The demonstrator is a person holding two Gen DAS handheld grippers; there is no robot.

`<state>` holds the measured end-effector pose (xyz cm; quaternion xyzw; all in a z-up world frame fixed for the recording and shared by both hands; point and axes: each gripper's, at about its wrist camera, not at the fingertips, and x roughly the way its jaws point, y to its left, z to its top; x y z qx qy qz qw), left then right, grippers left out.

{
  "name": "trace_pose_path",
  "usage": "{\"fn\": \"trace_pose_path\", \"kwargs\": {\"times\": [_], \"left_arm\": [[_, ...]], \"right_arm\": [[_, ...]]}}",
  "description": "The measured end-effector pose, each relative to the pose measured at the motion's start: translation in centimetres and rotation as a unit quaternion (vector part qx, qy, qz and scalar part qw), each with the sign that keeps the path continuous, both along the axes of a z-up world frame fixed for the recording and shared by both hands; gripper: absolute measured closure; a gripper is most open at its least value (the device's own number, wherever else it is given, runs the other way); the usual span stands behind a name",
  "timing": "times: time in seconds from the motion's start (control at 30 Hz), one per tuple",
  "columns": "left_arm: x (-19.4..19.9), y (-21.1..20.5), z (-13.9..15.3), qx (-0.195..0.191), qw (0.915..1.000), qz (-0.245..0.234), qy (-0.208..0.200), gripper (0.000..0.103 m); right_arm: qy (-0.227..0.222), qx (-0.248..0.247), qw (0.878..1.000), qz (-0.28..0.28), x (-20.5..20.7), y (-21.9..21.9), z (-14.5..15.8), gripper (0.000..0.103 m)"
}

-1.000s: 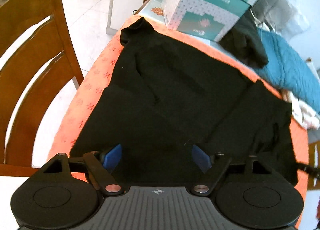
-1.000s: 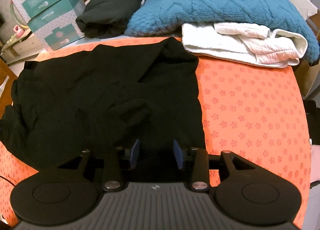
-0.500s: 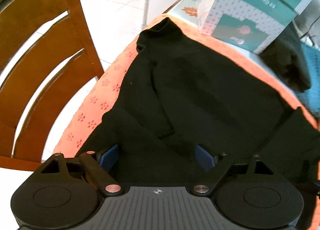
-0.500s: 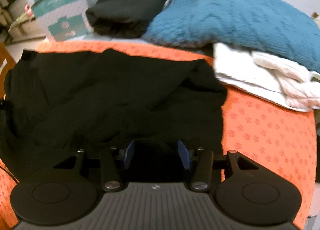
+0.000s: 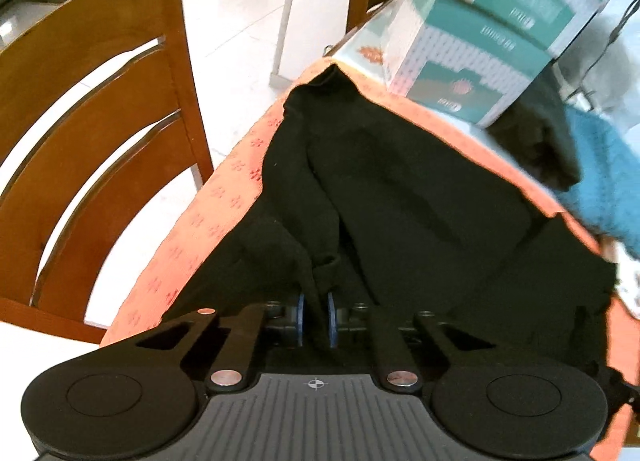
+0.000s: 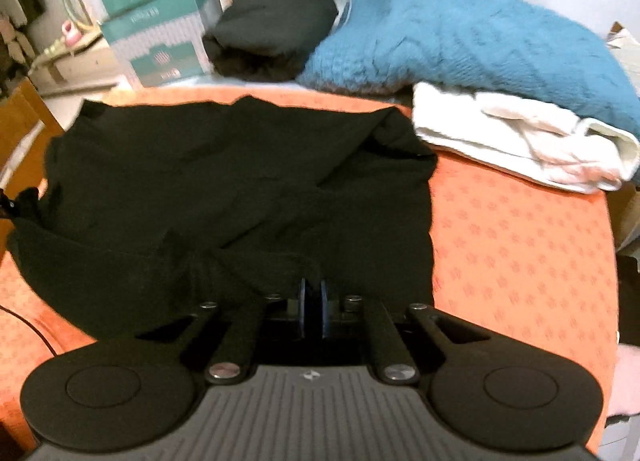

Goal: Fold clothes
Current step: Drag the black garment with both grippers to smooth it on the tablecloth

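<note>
A black garment (image 5: pixel 400 197) lies spread on the orange flower-print table cover (image 5: pixel 224 197). It also shows in the right wrist view (image 6: pixel 224 189). My left gripper (image 5: pixel 315 311) is shut on a pinched fold of the black cloth at its near edge. My right gripper (image 6: pixel 313 303) is shut on the near edge of the same garment, and the cloth rises in folds toward it. The blue pads of both grippers are almost together.
A wooden chair (image 5: pixel 88 133) stands left of the table. Teal and white boxes (image 5: pixel 492 41) stand at the far edge. A folded black garment (image 6: pixel 276 25), a blue knitted sweater (image 6: pixel 468 37) and a folded white cloth (image 6: pixel 520 141) lie at the back right.
Both grippers went from open to shut on the near edge of the black garment. The cloth now bunches up and lifts toward each gripper.
</note>
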<state>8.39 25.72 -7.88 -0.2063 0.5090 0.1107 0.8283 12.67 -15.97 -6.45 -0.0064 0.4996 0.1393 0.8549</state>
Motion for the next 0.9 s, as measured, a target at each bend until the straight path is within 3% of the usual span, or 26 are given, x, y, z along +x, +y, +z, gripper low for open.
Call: {"fn": "trace_pose_path", "kwargs": {"times": [0.13, 0.37, 0.5, 0.73, 0.9], "left_arm": [[-3.0, 0.8, 1.0, -0.016, 0.9998, 0.003, -0.006, 0.091], [-9.7, 1.0, 1.1, -0.039, 0.9989, 0.0, 0.028, 0.091], [-12.8, 0.2, 0.0, -0.039, 0.9979, -0.014, 0.051, 0.09], [-15.2, 0.7, -3.1, -0.028, 0.9963, -0.004, 0.081, 0.089], [-16.5, 1.8, -2.8, -0.018, 0.9972, -0.001, 0.073, 0.087]], "right_arm": [[-0.004, 0.009, 1.0, -0.003, -3.8, -0.6, 1.3, 0.095], [0.014, 0.009, 1.0, 0.01, -10.6, -0.7, 2.1, 0.095], [0.044, -0.006, 0.999, 0.029, -13.5, 0.0, 0.3, 0.095], [0.052, -0.063, 0.994, 0.071, -15.2, 1.9, -3.9, 0.094], [0.051, -0.084, 0.99, 0.105, -15.5, 2.6, -3.1, 0.09]]}}
